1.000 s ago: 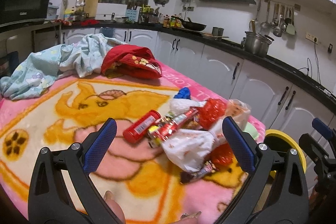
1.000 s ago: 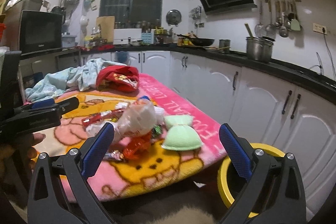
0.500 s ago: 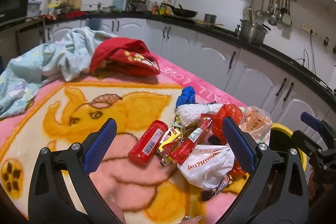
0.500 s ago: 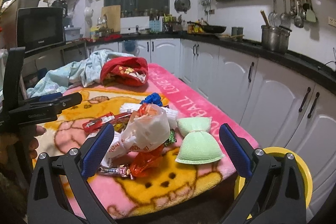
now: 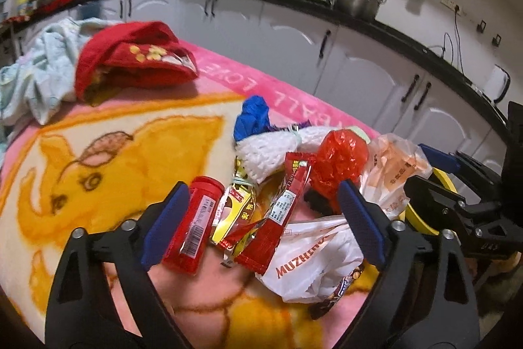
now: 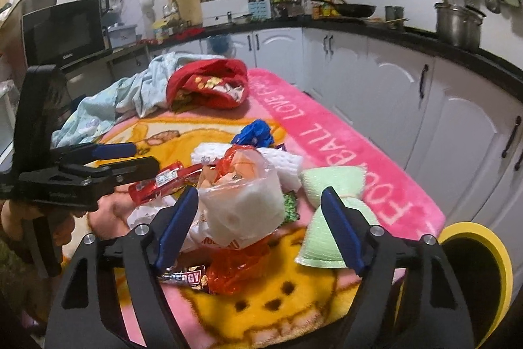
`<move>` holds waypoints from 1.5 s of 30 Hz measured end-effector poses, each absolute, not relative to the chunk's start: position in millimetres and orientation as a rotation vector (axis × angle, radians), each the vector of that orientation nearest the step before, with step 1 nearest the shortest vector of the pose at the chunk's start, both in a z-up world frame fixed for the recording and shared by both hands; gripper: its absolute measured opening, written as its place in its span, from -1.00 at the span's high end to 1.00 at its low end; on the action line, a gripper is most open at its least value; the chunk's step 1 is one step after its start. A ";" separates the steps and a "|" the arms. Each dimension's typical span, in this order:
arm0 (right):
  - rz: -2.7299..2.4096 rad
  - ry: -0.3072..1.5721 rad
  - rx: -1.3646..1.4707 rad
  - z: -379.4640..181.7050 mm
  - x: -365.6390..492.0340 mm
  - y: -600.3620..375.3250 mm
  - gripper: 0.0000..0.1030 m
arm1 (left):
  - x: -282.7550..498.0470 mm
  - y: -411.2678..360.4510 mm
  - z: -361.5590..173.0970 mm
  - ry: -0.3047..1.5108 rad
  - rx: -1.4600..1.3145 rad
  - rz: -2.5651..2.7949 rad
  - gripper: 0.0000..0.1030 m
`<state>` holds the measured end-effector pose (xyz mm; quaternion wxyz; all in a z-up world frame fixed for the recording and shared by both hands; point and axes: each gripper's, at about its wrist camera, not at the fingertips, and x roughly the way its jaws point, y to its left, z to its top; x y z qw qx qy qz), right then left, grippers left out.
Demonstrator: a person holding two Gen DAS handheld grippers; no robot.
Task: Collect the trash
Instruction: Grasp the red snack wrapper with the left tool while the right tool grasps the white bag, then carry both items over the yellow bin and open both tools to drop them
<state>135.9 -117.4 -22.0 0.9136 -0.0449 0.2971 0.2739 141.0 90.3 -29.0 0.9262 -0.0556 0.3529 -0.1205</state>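
A heap of trash lies on a pink and yellow blanket (image 5: 108, 159). It holds a red tube (image 5: 193, 224), a long red wrapper (image 5: 281, 211), a white "MUZHER" bag (image 5: 310, 257), a crumpled red foil (image 5: 340, 159), a white foam net (image 5: 271, 152) and a blue scrap (image 5: 253, 118). My left gripper (image 5: 261, 228) is open, its fingers straddling the red tube and wrappers. My right gripper (image 6: 260, 231) is open just in front of a clear plastic bag (image 6: 242, 195), with a green sponge bundle (image 6: 330, 211) at its right finger and an "ENERGY" bar (image 6: 184, 278) below.
A yellow-rimmed bin (image 6: 474, 267) stands on the floor past the table's right corner. A red cloth (image 6: 209, 85) and pale blue fabric (image 6: 108, 103) lie at the far end. White cabinets (image 6: 392, 87) run along the right.
Both grippers have moved forward and down toward the trash heap. They stay open and hold nothing.
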 end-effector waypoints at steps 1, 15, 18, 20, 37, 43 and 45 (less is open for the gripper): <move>0.574 0.619 -0.087 -23.0 137.1 -117.1 -0.31 | 143.6 89.6 -30.4 0.733 -0.108 -0.257 -0.49; 0.625 0.618 -0.092 -21.8 137.9 -113.9 0.38 | 158.5 72.3 -42.0 0.828 -0.038 -0.340 0.25; 0.635 0.609 -0.100 -20.4 135.6 -112.4 0.43 | 161.2 73.3 -45.7 0.846 -0.024 -0.325 0.46; 0.639 0.595 -0.103 -17.0 133.7 -112.3 0.45 | 161.4 74.3 -46.6 0.856 -0.024 -0.322 0.65; 0.637 0.484 -0.112 15.2 114.0 -125.8 0.49 | 133.0 85.4 -4.4 0.704 -0.061 -0.291 0.88; 0.628 0.443 -0.105 28.7 103.9 -140.4 0.49 | 127.9 75.2 20.9 0.634 -0.070 -0.301 0.88; 0.615 0.431 -0.096 33.1 101.3 -148.4 0.49 | 126.5 69.6 28.3 0.613 -0.067 -0.306 0.88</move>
